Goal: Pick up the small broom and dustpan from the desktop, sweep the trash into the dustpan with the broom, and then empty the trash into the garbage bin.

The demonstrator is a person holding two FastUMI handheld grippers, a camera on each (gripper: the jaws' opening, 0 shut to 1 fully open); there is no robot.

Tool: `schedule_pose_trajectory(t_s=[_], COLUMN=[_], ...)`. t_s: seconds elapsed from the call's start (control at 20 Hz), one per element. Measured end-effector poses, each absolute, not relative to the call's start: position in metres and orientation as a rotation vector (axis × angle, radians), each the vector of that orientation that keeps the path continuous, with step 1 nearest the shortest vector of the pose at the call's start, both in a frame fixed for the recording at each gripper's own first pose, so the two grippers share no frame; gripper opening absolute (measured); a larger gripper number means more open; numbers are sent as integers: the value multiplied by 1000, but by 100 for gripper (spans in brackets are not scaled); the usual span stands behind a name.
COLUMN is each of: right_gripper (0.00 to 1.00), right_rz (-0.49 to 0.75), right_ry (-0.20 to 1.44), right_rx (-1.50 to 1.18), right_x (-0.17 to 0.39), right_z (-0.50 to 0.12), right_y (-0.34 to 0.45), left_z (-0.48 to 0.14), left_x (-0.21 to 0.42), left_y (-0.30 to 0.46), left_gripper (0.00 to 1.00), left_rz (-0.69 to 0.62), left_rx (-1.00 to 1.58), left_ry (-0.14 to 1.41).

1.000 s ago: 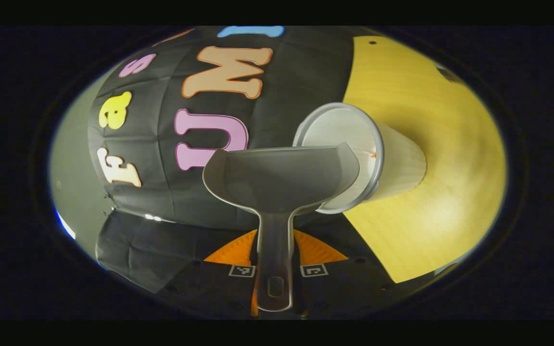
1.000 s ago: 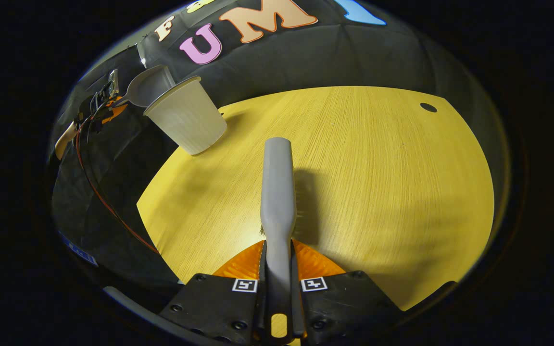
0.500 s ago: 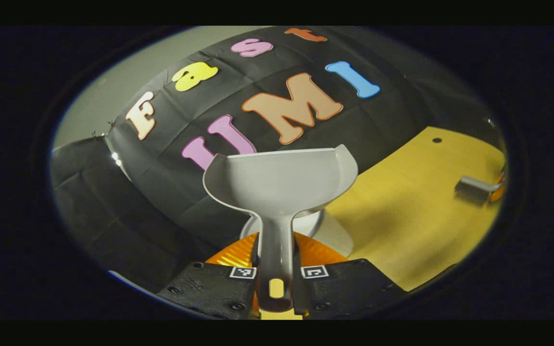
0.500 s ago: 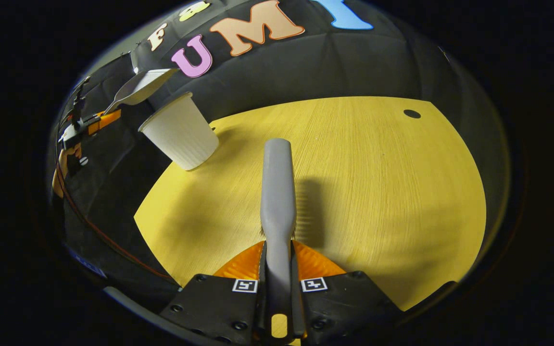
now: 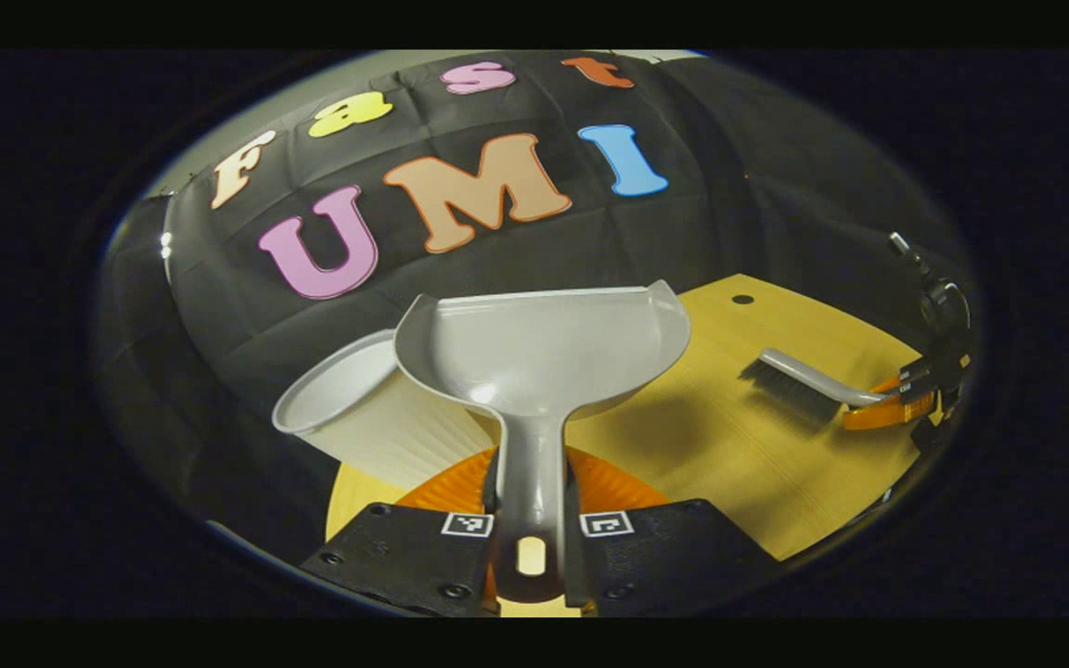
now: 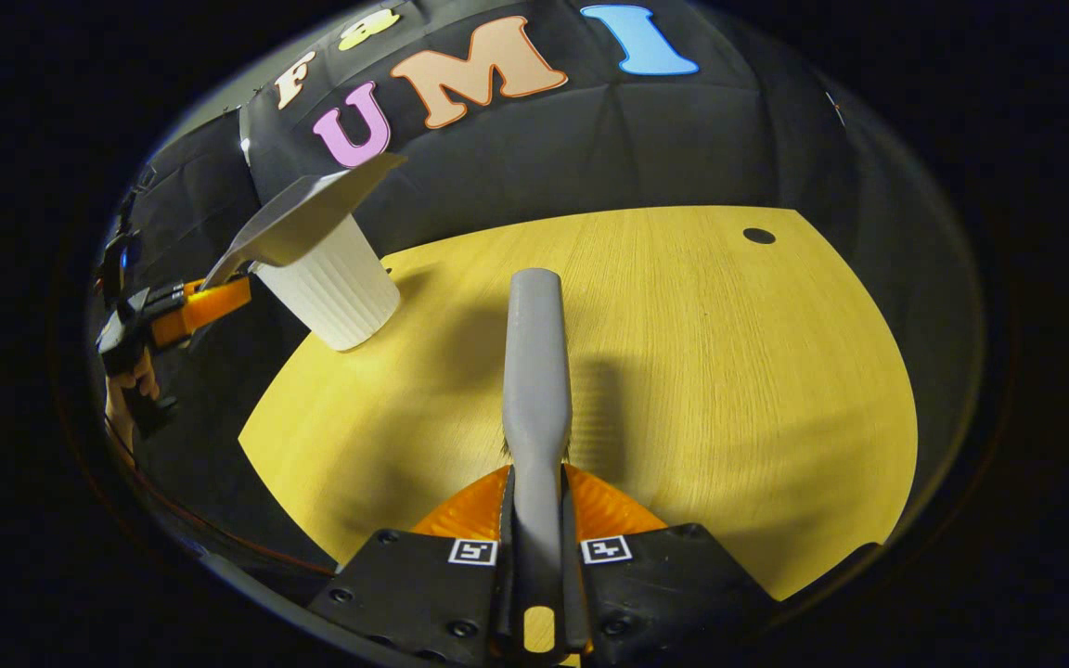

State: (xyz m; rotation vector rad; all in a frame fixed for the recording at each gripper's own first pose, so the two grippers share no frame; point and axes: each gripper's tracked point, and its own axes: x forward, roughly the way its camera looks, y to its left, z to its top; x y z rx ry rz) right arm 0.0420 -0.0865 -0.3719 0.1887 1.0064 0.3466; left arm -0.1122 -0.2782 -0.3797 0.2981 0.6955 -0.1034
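Clamping the dustpan (image 5: 539, 348) handle, left hand-held gripper (image 5: 532, 487); right hand-held gripper (image 6: 537, 506) gripping the broom (image 6: 534, 371); no legible labels.

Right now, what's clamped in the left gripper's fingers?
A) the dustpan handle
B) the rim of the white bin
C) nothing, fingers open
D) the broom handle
A: in the left gripper view the left gripper has both fingers pressed on the grey dustpan's handle, with the pan held up beside the white ribbed garbage bin; the broom sits in the right gripper.
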Motion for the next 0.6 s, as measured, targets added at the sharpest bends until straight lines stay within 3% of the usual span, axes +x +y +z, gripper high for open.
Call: schedule_pose_trajectory(t_s=[0.6], right_gripper=[17], right_rz=[136], right_ry=[1104], right_rx=[1], right_x=[33], right_z=[-393], right_y=[-100], left_z=[-515], left_x=[-197], left_y=[-287], left_gripper=[20], left_rz=[-26], left_rx=[74], left_ry=[1038])
